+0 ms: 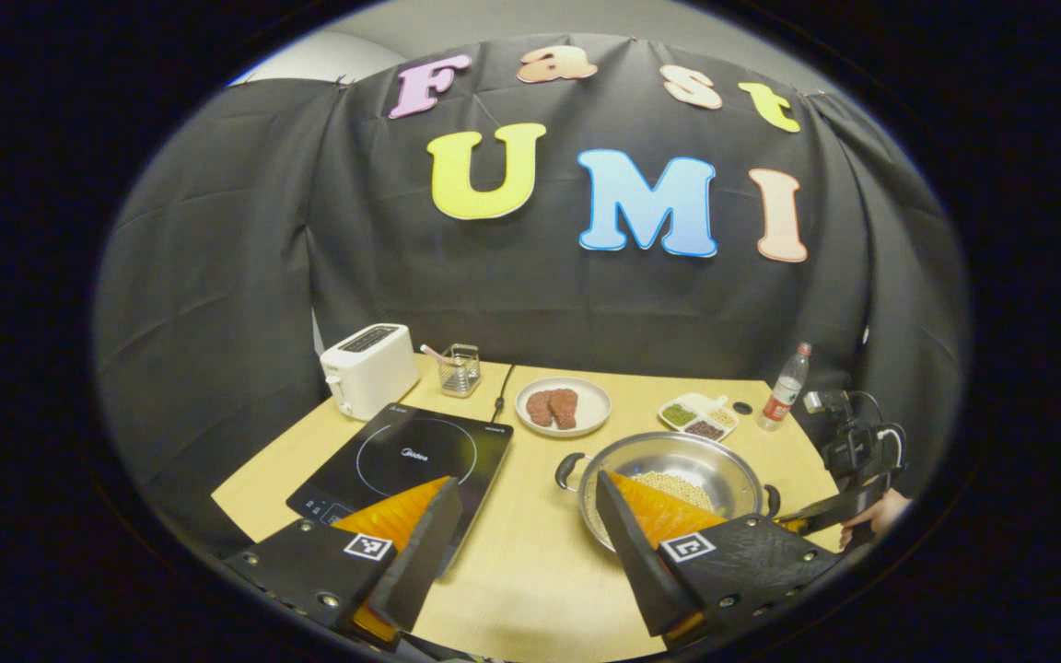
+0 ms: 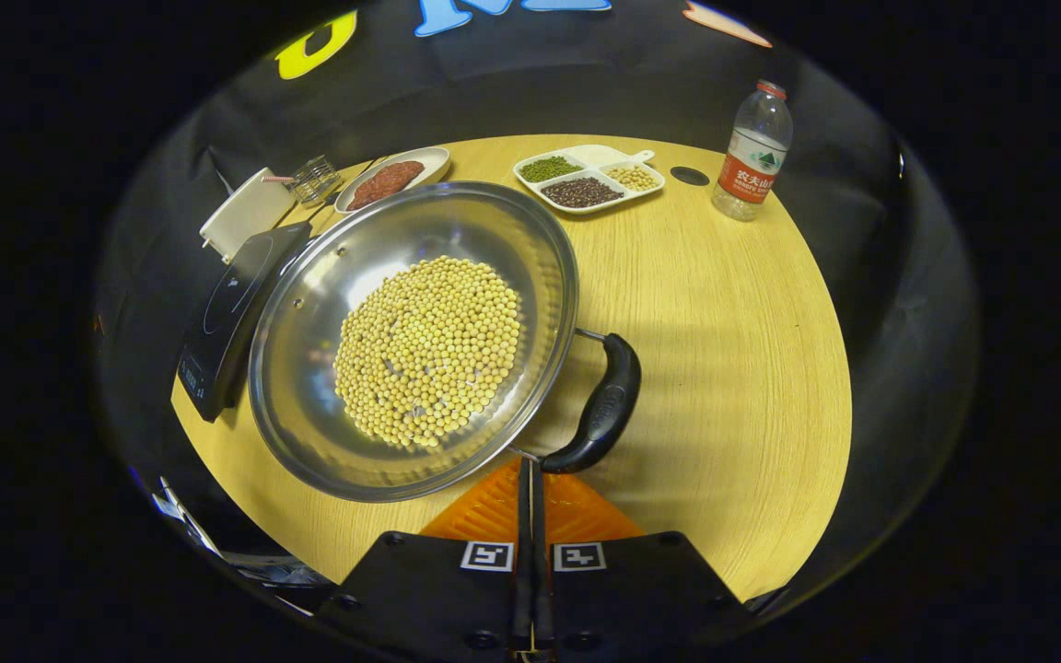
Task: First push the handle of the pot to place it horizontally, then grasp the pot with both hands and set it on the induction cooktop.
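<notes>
- While the pot (image 2: 420, 341) of soybeans rests mid-bench beside the induction cooktop (image 1: 402, 460), the left gripper (image 1: 521, 516) fingers stand wide apart, holding nothing
- Right gripper (image 2: 530, 488) fingers pressed together, empty, tips at the pot handle (image 2: 600, 405)

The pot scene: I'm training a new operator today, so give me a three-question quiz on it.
1. True or false: the pot sits on the induction cooktop.
2. What fills the pot: A) soybeans B) water C) meat?
3. Which gripper has its fingers closed together near the pot's black handle?

Key: 1 false, it stands on the table beside it. 2 A. 3 the right gripper; the left gripper is open.
</notes>
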